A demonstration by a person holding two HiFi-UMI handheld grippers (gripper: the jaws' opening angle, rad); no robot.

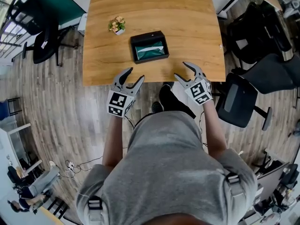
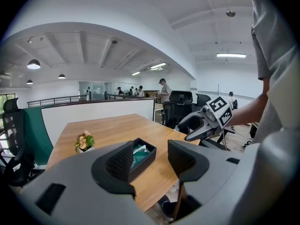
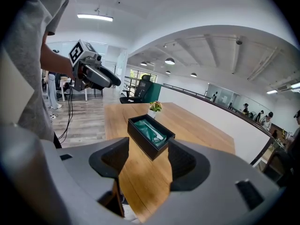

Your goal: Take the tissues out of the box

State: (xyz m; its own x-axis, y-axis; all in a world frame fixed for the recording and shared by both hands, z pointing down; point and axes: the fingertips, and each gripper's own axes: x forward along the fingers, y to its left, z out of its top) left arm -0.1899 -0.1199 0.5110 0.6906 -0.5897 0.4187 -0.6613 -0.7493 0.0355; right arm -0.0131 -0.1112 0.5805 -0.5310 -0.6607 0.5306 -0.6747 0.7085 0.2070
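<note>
A black open box [image 1: 149, 46] lies on the wooden table [image 1: 187, 18] near its front edge, with a green tissue pack [image 1: 151, 50] inside. The box [image 2: 143, 156] and the box [image 3: 150, 137] show ahead in both gripper views. My left gripper [image 1: 132, 76] hovers open at the table's front edge, left of the box. To the right of the box my right gripper [image 1: 185, 69] stands open at the same edge. Neither touches the box. Nothing sits between either pair of jaws.
A small potted plant [image 1: 117, 25] stands on the table behind and left of the box. Black office chairs [image 1: 243, 97] crowd the right side, another chair [image 1: 42, 41] sits at the left. The floor is wood planks.
</note>
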